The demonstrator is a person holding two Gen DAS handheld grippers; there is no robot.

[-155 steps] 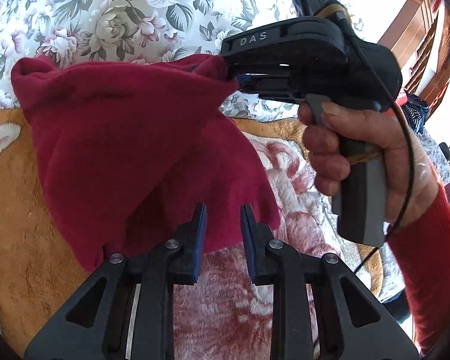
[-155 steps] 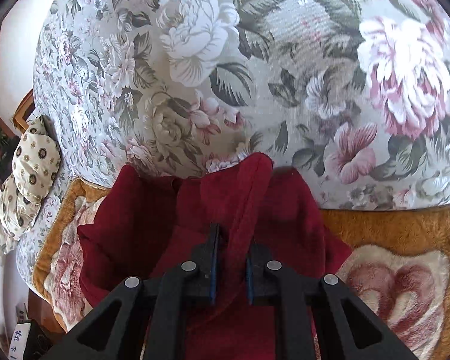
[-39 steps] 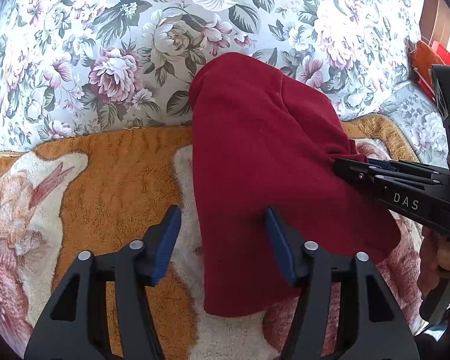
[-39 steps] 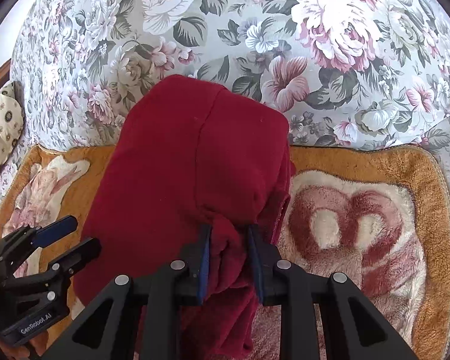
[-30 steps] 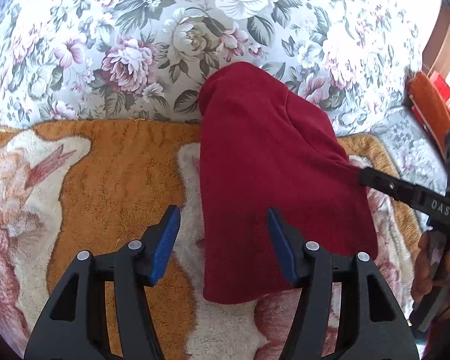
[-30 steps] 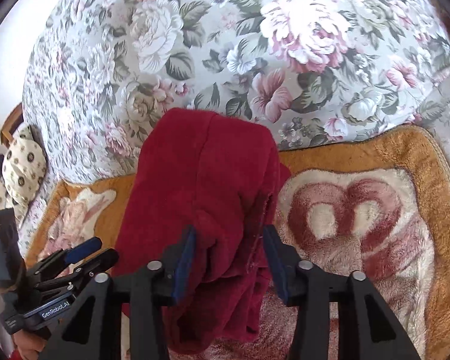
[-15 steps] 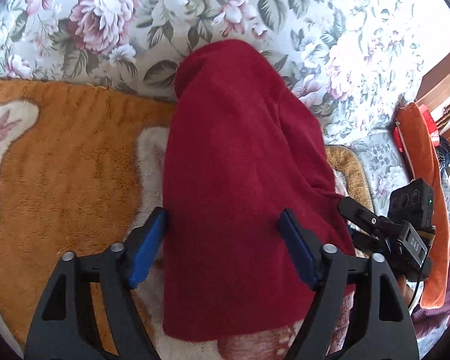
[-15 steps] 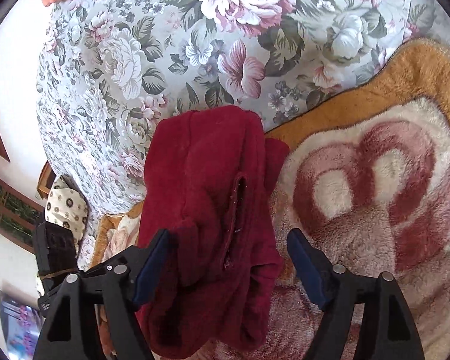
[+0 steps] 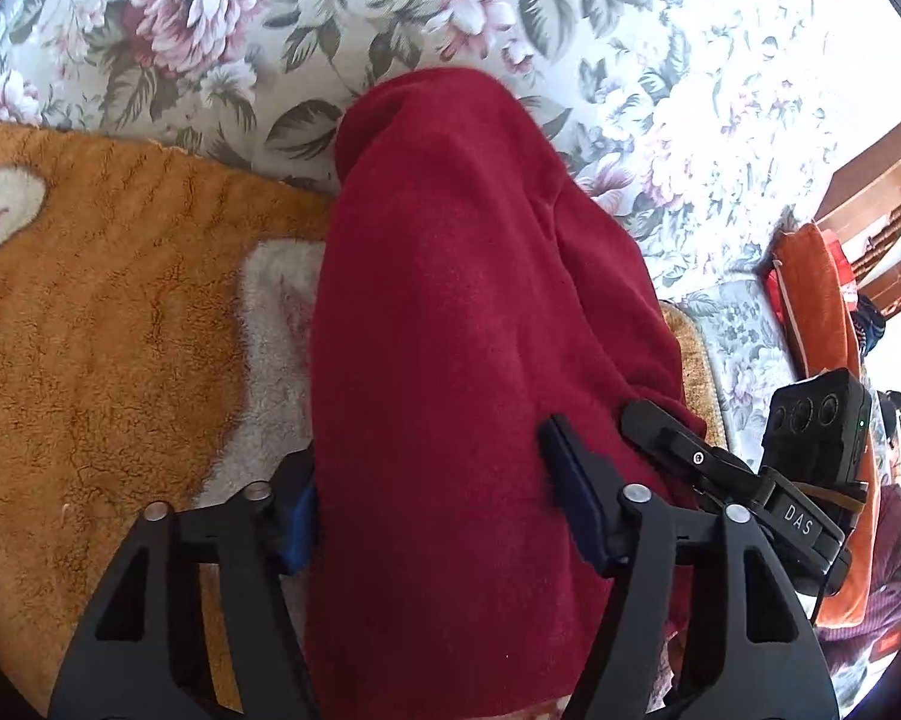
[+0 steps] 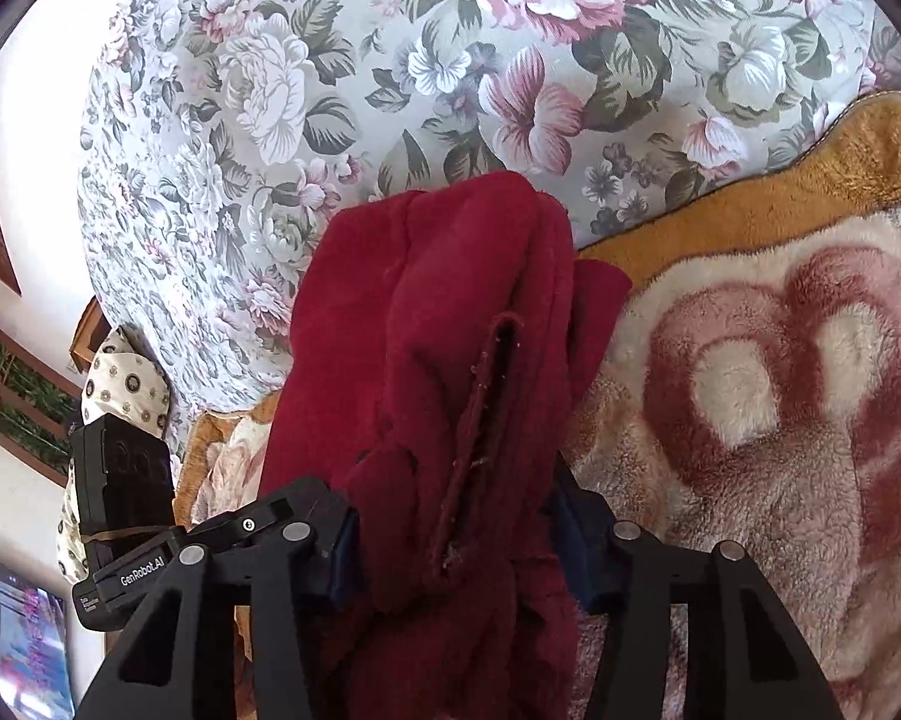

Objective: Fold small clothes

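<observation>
A dark red fleece garment (image 9: 450, 330) lies folded in a long strip on the plush blanket, its far end against the floral cushion. My left gripper (image 9: 432, 516) is open, jaws wide apart on either side of the garment's near end. My right gripper (image 10: 456, 534) is open too, straddling the other side of the garment (image 10: 450, 360), where a hem seam shows. The right gripper also shows in the left wrist view (image 9: 672, 438); the left one shows at the lower left of the right wrist view (image 10: 258, 516).
An orange and pink plush blanket (image 9: 90, 330) covers the seat. A floral cushion (image 10: 390, 72) stands behind. An orange cloth (image 9: 822, 312) hangs at the right. A spotted pillow (image 10: 120, 384) lies at the far left.
My right gripper let go of the garment and opened wide. Both grippers moved in closer and now straddle the garment's near end, which lies folded on the blanket.
</observation>
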